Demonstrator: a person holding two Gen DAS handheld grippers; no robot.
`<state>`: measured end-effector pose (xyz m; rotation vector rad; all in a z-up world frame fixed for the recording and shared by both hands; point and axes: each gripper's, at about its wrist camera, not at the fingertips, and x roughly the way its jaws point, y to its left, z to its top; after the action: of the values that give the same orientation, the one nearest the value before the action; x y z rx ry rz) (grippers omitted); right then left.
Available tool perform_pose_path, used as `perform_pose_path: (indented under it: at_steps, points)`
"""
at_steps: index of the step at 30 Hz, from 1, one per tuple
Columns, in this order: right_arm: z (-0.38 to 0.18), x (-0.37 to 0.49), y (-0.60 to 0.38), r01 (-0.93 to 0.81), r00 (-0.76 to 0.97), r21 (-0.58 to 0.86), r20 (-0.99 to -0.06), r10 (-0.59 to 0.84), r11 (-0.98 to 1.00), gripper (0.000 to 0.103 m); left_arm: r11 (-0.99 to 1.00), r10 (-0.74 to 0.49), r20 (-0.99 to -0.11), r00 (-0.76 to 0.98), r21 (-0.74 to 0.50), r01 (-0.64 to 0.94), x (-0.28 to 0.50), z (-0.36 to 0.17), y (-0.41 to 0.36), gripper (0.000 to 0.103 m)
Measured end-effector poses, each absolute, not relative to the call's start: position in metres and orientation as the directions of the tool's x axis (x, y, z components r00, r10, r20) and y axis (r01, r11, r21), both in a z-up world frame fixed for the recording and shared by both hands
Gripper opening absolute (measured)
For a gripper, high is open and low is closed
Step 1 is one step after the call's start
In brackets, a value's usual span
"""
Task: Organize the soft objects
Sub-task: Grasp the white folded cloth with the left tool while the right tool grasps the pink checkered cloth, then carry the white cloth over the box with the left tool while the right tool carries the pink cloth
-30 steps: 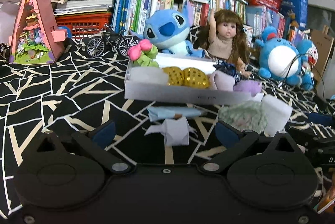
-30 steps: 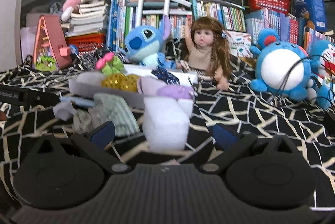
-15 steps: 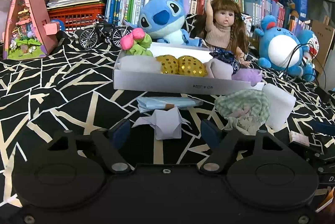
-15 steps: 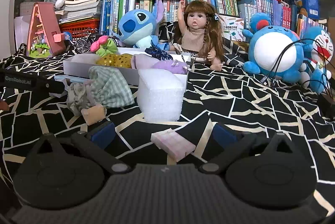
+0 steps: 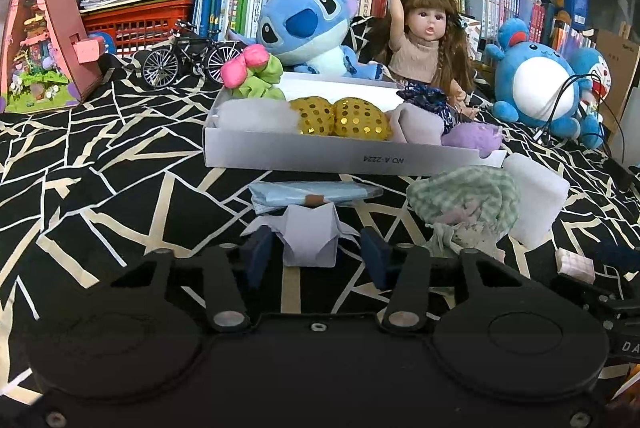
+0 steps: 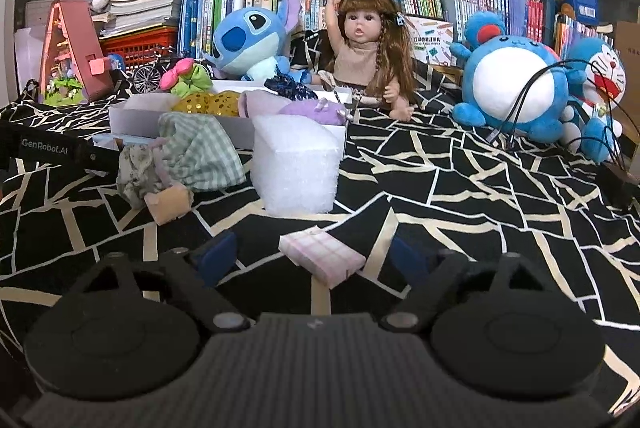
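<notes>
Closing since a second ago, the left gripper (image 5: 316,254) brackets the pale folded pouch (image 5: 310,236) before the white box (image 5: 340,156), contact seemingly unmade. Right gripper (image 6: 310,258) gapes wide around the pink checked pad (image 6: 322,256).

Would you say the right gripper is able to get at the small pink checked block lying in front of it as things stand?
Probably yes. The pink checked block lies on the cloth between the open fingers of the right gripper, and nothing sits on or against it; the white foam block stands farther back.
</notes>
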<state>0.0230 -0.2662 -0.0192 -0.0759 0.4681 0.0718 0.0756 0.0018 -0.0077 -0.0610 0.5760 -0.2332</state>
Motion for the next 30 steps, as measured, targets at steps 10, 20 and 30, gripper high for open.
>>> perform_pose_path:
  at_steps: [10, 20, 30]
  points:
    - [-0.018, 0.02, -0.263, -0.097, 0.888, -0.048, -0.455, 0.064, 0.994, 0.045, 0.972, -0.233, -0.53, 0.815, -0.095, 0.215, 0.07, -0.008, -0.002, 0.026]
    - [-0.006, 0.016, -0.26, -0.103, 0.903, -0.033, -0.422, 0.079, 0.994, 0.039, 0.97, -0.243, -0.512, 0.824, -0.119, 0.213, 0.061, 0.002, 0.003, 0.025]
    - [0.019, 0.021, -0.262, -0.075, 0.925, -0.006, -0.375, 0.068, 0.997, 0.038, 0.971, -0.239, -0.49, 0.839, -0.109, 0.213, 0.056, 0.026, 0.004, 0.025]
